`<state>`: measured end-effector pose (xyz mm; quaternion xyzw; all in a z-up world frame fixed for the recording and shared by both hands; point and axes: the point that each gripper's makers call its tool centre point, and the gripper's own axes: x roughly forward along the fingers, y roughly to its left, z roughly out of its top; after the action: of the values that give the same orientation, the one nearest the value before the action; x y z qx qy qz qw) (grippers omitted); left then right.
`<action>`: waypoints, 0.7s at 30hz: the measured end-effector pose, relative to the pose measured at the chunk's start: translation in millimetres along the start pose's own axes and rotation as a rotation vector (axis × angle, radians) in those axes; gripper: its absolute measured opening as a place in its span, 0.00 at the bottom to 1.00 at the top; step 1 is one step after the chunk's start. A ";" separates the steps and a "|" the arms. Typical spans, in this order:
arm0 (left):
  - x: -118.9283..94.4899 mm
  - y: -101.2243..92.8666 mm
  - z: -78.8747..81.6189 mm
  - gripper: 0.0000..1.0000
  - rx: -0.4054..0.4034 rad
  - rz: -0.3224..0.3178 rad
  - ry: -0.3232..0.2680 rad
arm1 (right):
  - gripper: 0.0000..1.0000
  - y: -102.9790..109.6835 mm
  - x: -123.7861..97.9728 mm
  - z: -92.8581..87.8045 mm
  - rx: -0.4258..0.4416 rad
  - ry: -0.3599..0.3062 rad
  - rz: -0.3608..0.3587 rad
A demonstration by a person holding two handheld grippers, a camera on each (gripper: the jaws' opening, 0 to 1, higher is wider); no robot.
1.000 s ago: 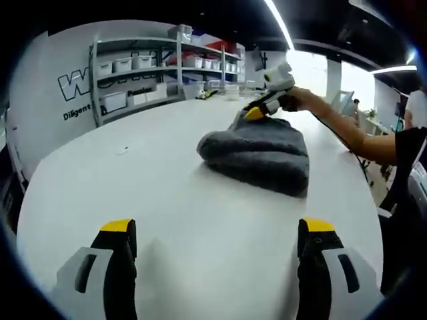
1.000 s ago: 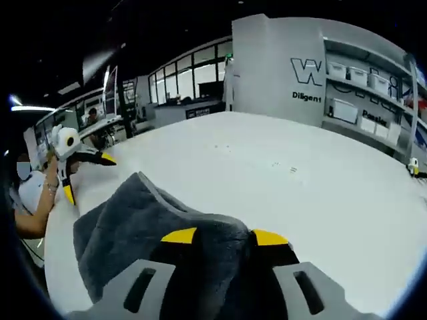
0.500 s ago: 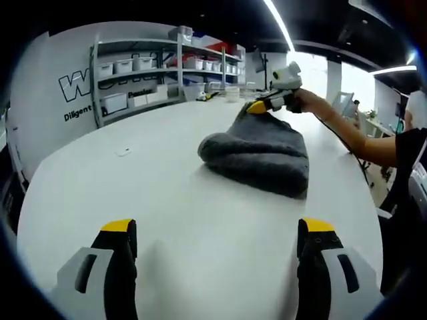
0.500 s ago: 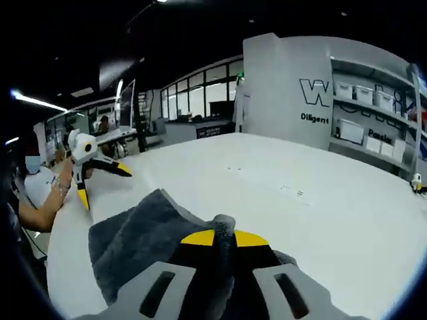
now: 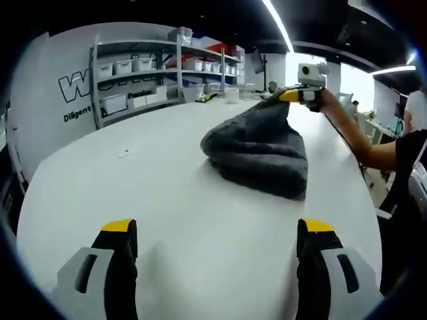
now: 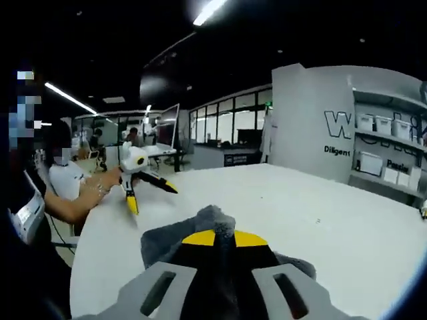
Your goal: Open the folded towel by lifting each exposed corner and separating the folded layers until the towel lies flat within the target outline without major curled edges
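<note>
One corner of the towel (image 5: 259, 152) is in the air, and this is all the progress I can see. The grey towel lies near the middle of the white worktop (image 5: 133, 180), and most of it is a thick folded bundle. No target outline is visible on the worktop, so I cannot judge its place against it. By my judgement the task is at an early stage: the layers are not yet separated, the other corners are not opened, and nothing lies flat.

The right tongs (image 5: 290, 96) are closed on the far corner of the towel and hold it above the bundle, so the cloth rises to a point there. In the right gripper view the two yellow tips (image 6: 215, 237) press together with a fold of grey cloth between them. The person's arm (image 5: 350, 133) reaches in from the right side of the left gripper view.

The left tongs (image 5: 213, 230) are open, with the jaws wide apart, and they hold nothing. They hover low over bare worktop, well apart from the towel. In the right gripper view these tongs (image 6: 143, 183) hang near the worktop's far edge, held by a hand (image 6: 107, 181).
</note>
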<state>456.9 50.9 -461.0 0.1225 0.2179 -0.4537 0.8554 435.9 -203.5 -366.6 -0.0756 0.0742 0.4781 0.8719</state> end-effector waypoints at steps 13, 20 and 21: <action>0.6 -0.9 -1.5 0.98 0.001 -0.001 0.006 | 0.02 28.1 -20.1 -63.5 0.033 0.114 0.078; -1.9 1.2 1.7 0.98 -0.007 0.001 -0.014 | 0.02 21.8 -15.5 -87.9 0.045 0.164 0.021; -1.8 1.8 1.2 0.98 -0.007 0.003 -0.012 | 0.02 20.3 -15.4 -92.2 0.038 0.187 0.011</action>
<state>457.8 52.7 -459.0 0.1169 0.2143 -0.4525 0.8577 405.3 -224.1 -454.8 -0.1029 0.1650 0.4721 0.8598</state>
